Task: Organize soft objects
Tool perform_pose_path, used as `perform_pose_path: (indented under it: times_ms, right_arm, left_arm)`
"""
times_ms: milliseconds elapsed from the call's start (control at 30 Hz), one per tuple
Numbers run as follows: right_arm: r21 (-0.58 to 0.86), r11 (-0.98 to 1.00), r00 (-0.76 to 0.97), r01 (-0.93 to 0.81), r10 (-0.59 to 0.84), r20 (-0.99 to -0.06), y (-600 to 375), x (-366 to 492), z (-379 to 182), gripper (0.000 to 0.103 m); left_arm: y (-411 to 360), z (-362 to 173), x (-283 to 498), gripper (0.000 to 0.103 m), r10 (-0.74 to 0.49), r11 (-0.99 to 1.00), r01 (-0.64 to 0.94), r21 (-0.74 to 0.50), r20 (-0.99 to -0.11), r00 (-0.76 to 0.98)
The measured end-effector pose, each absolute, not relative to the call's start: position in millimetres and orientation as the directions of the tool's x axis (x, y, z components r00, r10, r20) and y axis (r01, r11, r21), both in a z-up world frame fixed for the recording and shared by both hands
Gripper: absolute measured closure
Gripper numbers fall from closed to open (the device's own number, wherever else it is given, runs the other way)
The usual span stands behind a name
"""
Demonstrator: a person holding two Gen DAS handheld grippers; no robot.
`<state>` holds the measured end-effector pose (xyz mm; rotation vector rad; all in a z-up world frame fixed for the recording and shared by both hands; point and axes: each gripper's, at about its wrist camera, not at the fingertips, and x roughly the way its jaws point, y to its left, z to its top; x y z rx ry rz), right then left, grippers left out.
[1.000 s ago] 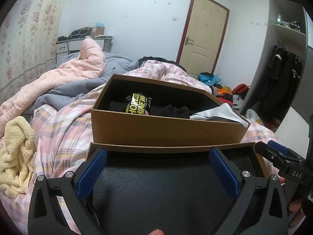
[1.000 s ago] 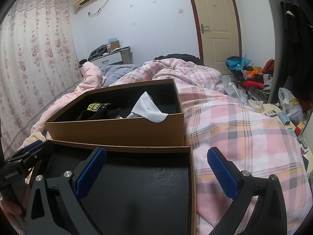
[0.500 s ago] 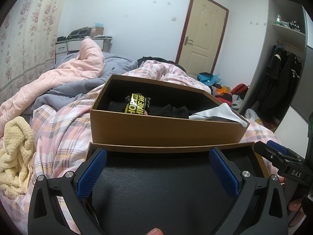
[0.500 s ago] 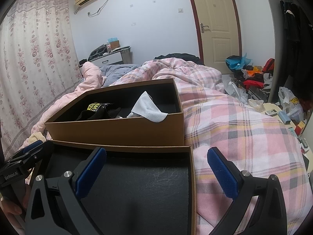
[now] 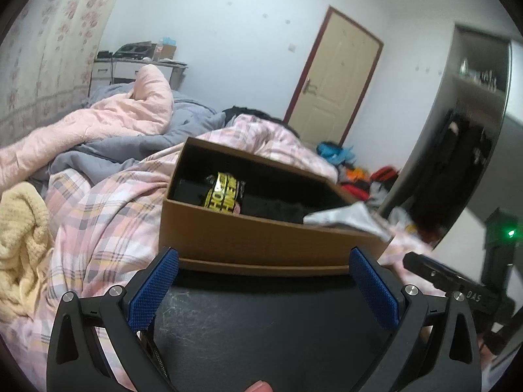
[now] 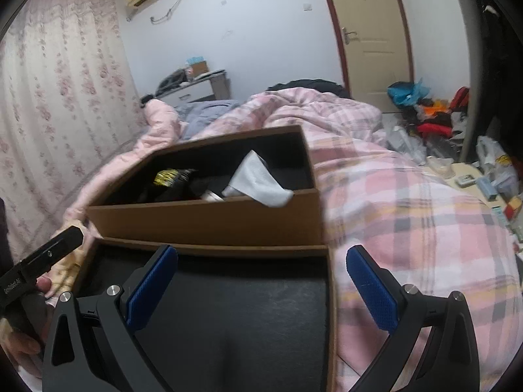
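- Since the earlier frames, both cameras are seen to have tilted and pushed forward: the brown box (image 5: 261, 235) now sits closer and skewed in both views, with motion blur at its right end.
- At the far left, a yellow knitted cloth (image 5: 19, 238) is left lying on the plaid quilt (image 5: 104, 215), well apart from the box; it is likely to be overlooked if only the box is attended to.
- The left gripper (image 5: 263, 284) is held with its jaws spread wide and nothing between them, above the black-lined lid (image 5: 261, 320) lying just in front of the box. If the jaws are closed here, only the lid's rim could be caught, and the lid could be dragged off the bed.
- Inside the box, a black garment with yellow lettering (image 5: 225, 194) and other dark cloth are lying low, so little risk is seen there.
- A white cloth (image 6: 258, 183) is draped over the box's near wall at the right end; it could be pinched under the lid or pulled out if it is brushed.
- The right gripper (image 6: 261, 284) is likewise released and empty, at the lid's right edge; a push on the soft quilt there could tip the box.
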<state>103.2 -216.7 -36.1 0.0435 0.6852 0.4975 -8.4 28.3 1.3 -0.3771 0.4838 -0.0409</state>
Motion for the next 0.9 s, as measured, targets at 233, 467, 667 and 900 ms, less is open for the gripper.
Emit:
perform_pose_path:
  times_ms: [233, 467, 667, 900]
  right_arm:
    - [0.087, 0.875, 0.662, -0.476, 0.422, -0.619, -184, 116, -3, 0.001]
    - [0.032, 0.899, 0.57, -0.438, 0.305, -0.762, -168, 174, -20, 0.035]
    - [-0.028, 0.897, 0.506, -0.44, 0.222, -0.834, -156, 183, -44, 0.053]
    - [0.046, 0.913, 0.481, -0.405, 0.255, -0.839, -165, 191, -44, 0.093]
  left_arm:
    - [45, 14, -21, 0.0, -0.14, 0.89, -0.071, -0.451, -0.418, 0.898]
    - [25, 11, -17, 0.0, -0.046, 0.947, -0.109, -0.301, -0.466, 0.883]
    - [10, 15, -24, 0.0, 0.019, 0.969, -0.124, -0.214, -0.433, 0.901]
    - [4, 19, -30, 0.0, 0.082, 0.978, -0.149, -0.144, -0.392, 0.916]
